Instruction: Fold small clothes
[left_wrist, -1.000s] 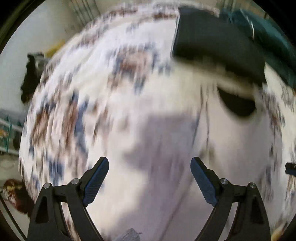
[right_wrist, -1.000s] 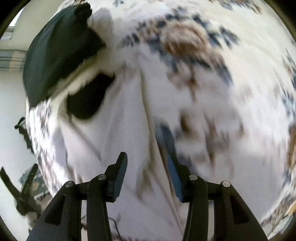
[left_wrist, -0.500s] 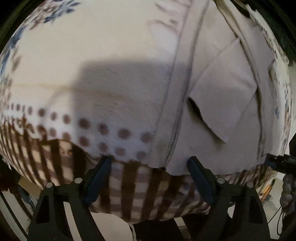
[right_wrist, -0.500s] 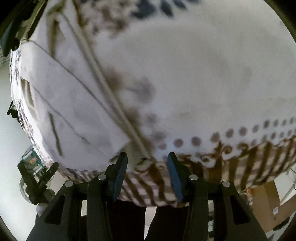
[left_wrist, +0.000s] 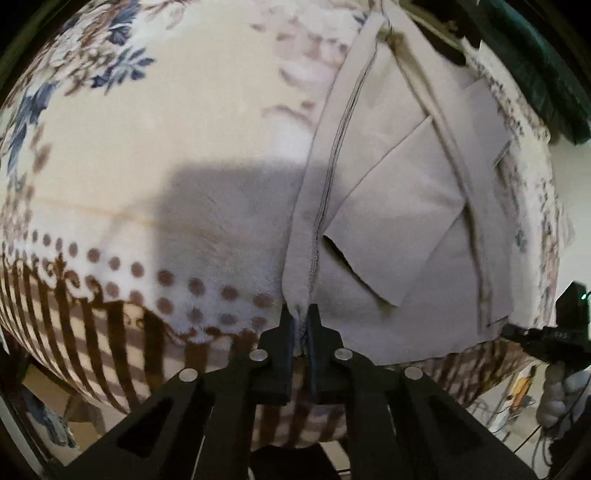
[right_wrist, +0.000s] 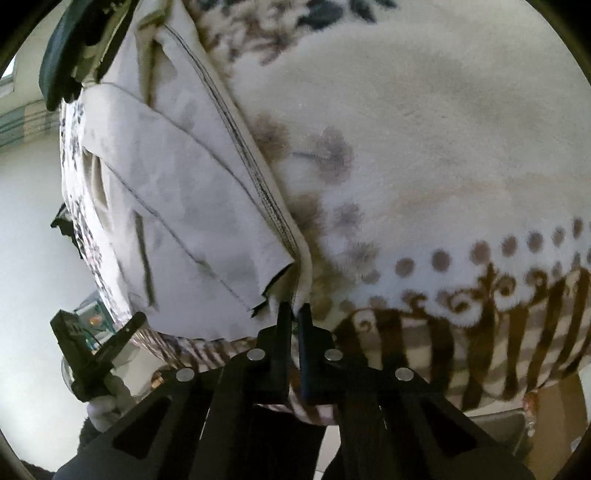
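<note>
Both tools are pinched shut on the near hem of the pale grey garment (left_wrist: 399, 206), which lies flat just ahead of the fingertips on the fleecy patterned blanket (left_wrist: 155, 155): the left gripper (left_wrist: 300, 319) at its seamed corner, the right gripper (right_wrist: 294, 316) at the opposite one. To fold well, I judge both corners should rise together and stay level (uneven lifting skews the crease). The left view alone shows the loose flap beyond its tips; the right view alone shows the other tool low beside it.
</note>
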